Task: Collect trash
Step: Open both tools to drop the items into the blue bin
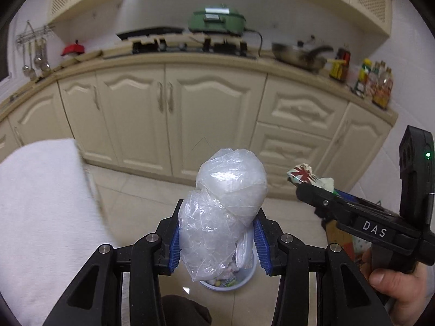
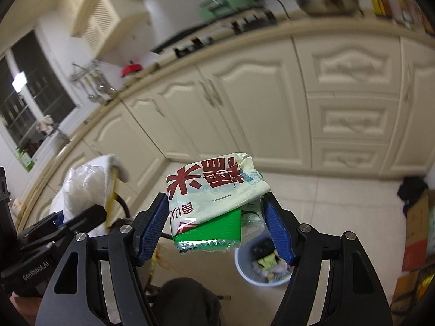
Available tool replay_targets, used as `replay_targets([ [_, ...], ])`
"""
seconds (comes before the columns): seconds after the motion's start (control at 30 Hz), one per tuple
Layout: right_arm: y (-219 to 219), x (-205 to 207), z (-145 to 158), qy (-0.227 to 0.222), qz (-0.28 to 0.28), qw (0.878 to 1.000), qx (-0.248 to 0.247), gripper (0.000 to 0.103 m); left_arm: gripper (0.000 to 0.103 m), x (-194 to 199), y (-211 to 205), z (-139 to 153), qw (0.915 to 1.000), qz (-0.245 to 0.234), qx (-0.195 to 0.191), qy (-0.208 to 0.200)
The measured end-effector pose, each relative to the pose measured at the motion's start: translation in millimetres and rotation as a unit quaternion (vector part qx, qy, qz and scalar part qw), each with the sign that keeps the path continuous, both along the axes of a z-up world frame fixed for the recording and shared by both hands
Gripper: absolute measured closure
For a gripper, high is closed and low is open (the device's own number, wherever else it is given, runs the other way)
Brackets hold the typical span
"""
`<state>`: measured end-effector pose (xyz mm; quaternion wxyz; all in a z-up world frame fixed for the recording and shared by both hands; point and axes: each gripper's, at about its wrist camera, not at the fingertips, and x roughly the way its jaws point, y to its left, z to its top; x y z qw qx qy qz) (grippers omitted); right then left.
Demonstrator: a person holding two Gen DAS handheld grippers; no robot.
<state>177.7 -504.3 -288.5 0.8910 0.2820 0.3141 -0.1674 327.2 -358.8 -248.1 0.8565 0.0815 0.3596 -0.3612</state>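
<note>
**Two grippers holding kitchen trash above a floor bin**

The left gripper [image 1: 217, 241] is clenching a crumpled clear plastic bag [image 1: 223, 206], its blue ribbed pads [image 1: 175, 247] pressing into both sides of the wad. The film is looking thin, glossy and wrinkled, bunched into two rounded lobes, the upper one bulging well beyond the fingertips. Directly below it, a pale blue round trash bin [image 1: 246, 277] is standing on the glossy beige tiled floor [image 1: 141, 203], already holding small colourful wrappers.

The right gripper [image 2: 217, 225] is grasping a folded food wrapper [image 2: 214, 193] between its own blue textured pads [image 2: 278, 233]. The packet is showing a cream face with large dark red characters, a bright green panel beneath, and a crimped, silvery serrated edge; its foil-like skin is creasing at the corners. From this view the same bin [image 2: 244, 271] is sitting low and to the right of the wrapper, on the floor.

Behind both items, cream panelled cabinet doors [image 1: 212, 114] are running under a counter carrying a green appliance [image 1: 217, 20] and a metal wok [image 1: 299, 53]. A white cloth-covered surface [image 1: 40, 203] is filling the left of the left wrist view.
</note>
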Motion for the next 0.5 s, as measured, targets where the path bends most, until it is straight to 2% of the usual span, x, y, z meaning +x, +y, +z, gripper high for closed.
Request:
replay_targets([
  [0.23, -41.9, 15.0, -56.8, 0.035, -0.014, 0.998, 0.048, 0.031, 0.057, 23.9, -51.4, -45.4, 0.9974, -0.016, 0.043, 0.055],
  [0.27, -47.3, 17.3, -64.2, 0.038, -0.016, 0.997, 0.058, 0.031, 0.047, 29.2, -58.4, -50.7, 0.9966, -0.012, 0.048, 0.065],
  [0.3, -51.5, 20.7, -70.6, 0.043, -0.015, 0.997, 0.065, 0.030, 0.032, 43.7, -64.7, -50.4, 0.9961, -0.010, 0.051, 0.071],
  [0.37, -60.9, 26.2, -85.3, 0.056, -0.017, 0.995, 0.082, 0.028, 0.016, 52.0, -74.5, -53.4, 0.9953, -0.003, 0.064, 0.073],
  [0.43, -65.6, 24.8, -93.4, 0.058, -0.025, 0.993, 0.096, 0.017, 0.010, 62.7, -82.0, -49.9, 0.9953, 0.004, 0.069, 0.068],
  [0.5, -68.2, 21.3, -95.4, 0.059, -0.032, 0.993, 0.101, 0.012, 0.004, 71.6, -95.8, -45.9, 0.9952, 0.007, 0.073, 0.066],
])
